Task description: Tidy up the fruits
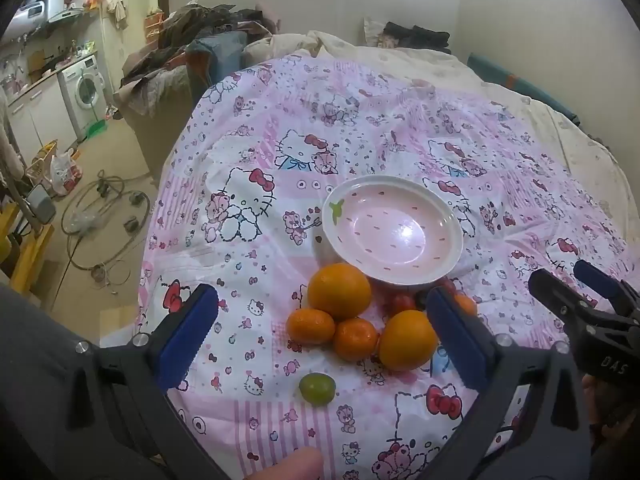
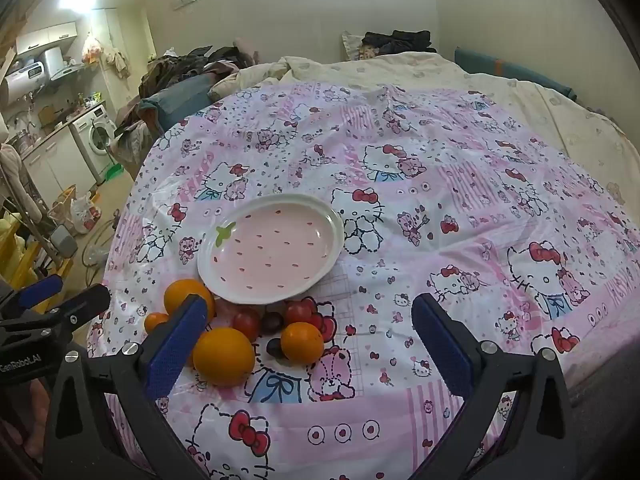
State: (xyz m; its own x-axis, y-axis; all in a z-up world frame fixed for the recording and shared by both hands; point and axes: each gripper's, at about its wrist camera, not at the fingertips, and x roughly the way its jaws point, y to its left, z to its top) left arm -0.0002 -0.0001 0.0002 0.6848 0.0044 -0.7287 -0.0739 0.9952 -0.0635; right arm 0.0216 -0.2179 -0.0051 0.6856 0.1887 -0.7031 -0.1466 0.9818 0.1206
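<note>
A pink cartoon-cat sheet covers the near part of a bed, with a cream quilt beyond it. Dark clothes are heaped to the left of the bed. A washer stands under a counter at far left, and hoses coil on the floor.

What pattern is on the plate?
Pink with small red seed-like dashes, a white rim and a green leaf mark, on the plate; clearest in the right wrist view.
</note>
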